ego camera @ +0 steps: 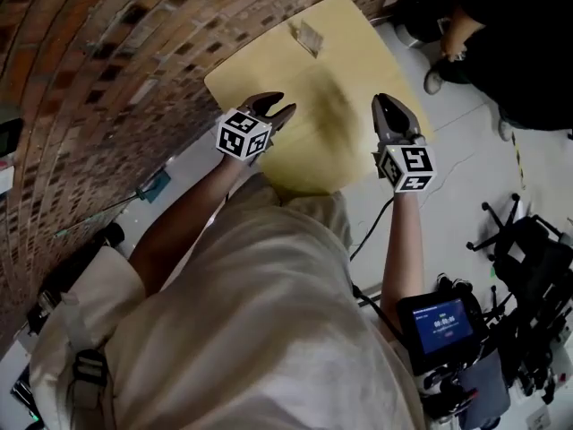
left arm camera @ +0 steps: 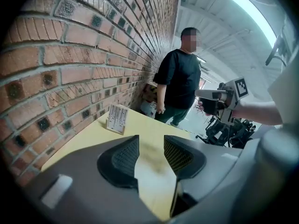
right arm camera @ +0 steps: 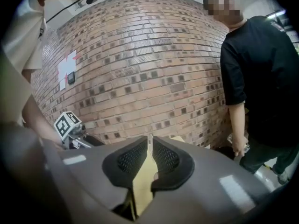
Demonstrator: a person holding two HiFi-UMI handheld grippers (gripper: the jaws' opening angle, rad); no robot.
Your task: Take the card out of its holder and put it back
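Spread apart at the left gripper (left arm camera: 151,146), empty, with only yellow table (left arm camera: 154,185) seen through the gap. Nearly pressed together at the right gripper (right arm camera: 150,146), down to a narrow slit, pinching nothing that can be made out. Both held above the table's near end, left on the side by the brick wall (left arm camera: 70,55), right over the opposite edge, well apart from each other. Further out, card (left arm camera: 117,117) upright in holder (ego camera: 309,36) at the table's far edge, beside the wall, well apart from both grippers. Beyond the table, a person in black (left arm camera: 180,80), standing.
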